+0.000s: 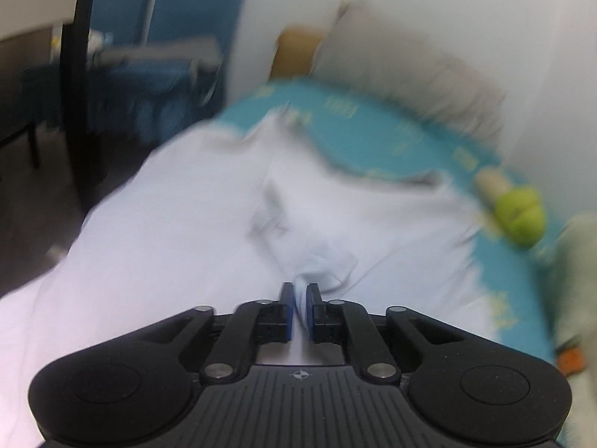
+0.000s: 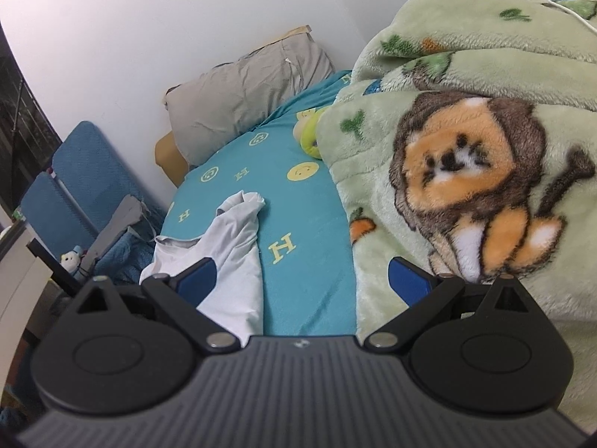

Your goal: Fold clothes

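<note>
A white garment (image 1: 209, 224) lies spread over the teal bed sheet (image 1: 373, 127); the left wrist view is motion-blurred. My left gripper (image 1: 299, 291) is shut on a bunched fold of the white garment, which is pinched between its blue pads (image 1: 286, 310). In the right wrist view the garment (image 2: 235, 246) shows a sleeve lying on the sheet (image 2: 298, 231) ahead and to the left. My right gripper (image 2: 302, 280) is open and empty above the sheet, its left finger over the garment's edge.
A green lion-print fleece blanket (image 2: 466, 130) is heaped at the right. A grey pillow (image 2: 246, 93) lies at the bed's head by the white wall. A green-yellow toy (image 1: 520, 216) sits on the sheet. A blue chair (image 2: 82, 186) stands beside the bed at the left.
</note>
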